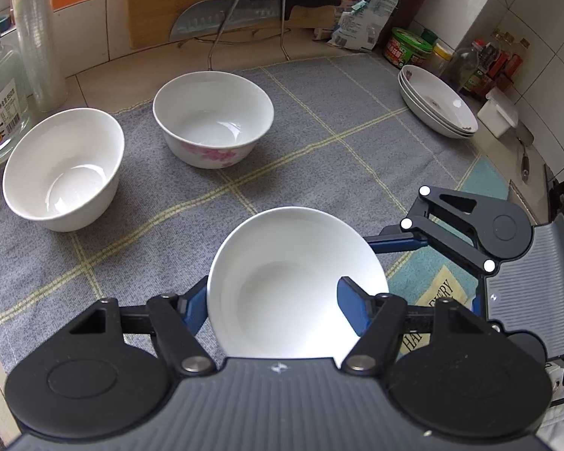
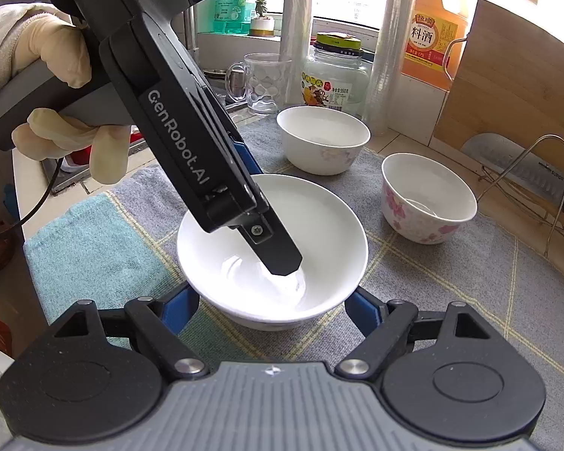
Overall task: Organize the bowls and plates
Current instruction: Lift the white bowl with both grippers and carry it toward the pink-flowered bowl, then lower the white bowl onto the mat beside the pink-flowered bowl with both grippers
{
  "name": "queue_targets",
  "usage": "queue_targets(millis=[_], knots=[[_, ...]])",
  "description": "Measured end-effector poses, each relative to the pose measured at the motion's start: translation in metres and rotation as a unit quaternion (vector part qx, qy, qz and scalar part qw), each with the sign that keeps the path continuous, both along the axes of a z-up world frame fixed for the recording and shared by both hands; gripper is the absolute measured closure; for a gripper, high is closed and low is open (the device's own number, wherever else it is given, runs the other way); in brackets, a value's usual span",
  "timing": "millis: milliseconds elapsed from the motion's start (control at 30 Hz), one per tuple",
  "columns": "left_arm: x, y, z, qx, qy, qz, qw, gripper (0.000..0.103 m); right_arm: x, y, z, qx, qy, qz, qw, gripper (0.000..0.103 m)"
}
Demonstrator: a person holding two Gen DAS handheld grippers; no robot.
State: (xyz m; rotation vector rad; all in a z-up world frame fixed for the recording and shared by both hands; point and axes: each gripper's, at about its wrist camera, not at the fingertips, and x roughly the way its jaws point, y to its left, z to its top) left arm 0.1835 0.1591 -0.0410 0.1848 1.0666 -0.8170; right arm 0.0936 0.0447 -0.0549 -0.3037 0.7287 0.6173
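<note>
A plain white bowl [image 1: 289, 282] [image 2: 319, 233] sits on the grey checked cloth [image 1: 319, 131]. My right gripper [image 2: 272, 304] is shut on its lower sides, and one of its blue fingers [image 1: 394, 242] shows against the bowl in the left wrist view. My left gripper [image 1: 274, 300] straddles the bowl's wall. Its black inner finger [image 2: 278, 251] reaches the bowl's bottom and its other finger stays outside the rim, with no clear pinch on the wall. A second white bowl [image 1: 64, 169] [image 2: 323, 139] and a pink-flowered bowl [image 1: 212, 120] [image 2: 428, 199] stand farther back. Stacked plates [image 1: 436, 101] sit at the far right.
A cleaver [image 1: 244, 11] rests on a wire rack against a wooden board. A glass jar [image 2: 334, 79], a glass mug [image 2: 259, 82], film rolls and an orange bottle [image 2: 432, 37] line the back. Condiment jars [image 1: 410, 47] crowd the corner. A gloved hand [image 2: 56, 56] holds the left gripper.
</note>
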Motion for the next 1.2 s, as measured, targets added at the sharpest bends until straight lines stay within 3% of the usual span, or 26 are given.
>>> queue_targets(millis=[733, 1200], knots=[[-0.006, -0.122, 0.005, -0.011, -0.015, -0.055, 0.9983, 0.034, -0.015, -0.108, 0.01, -0.021, -0.002, -0.062, 0.998, 0.015], [0.006, -0.152, -0.009, -0.013, -0.007, -0.058, 0.9982, 0.034, -0.003, -0.137, -0.001, -0.029, 0.015, -0.082, 0.996, 0.015]])
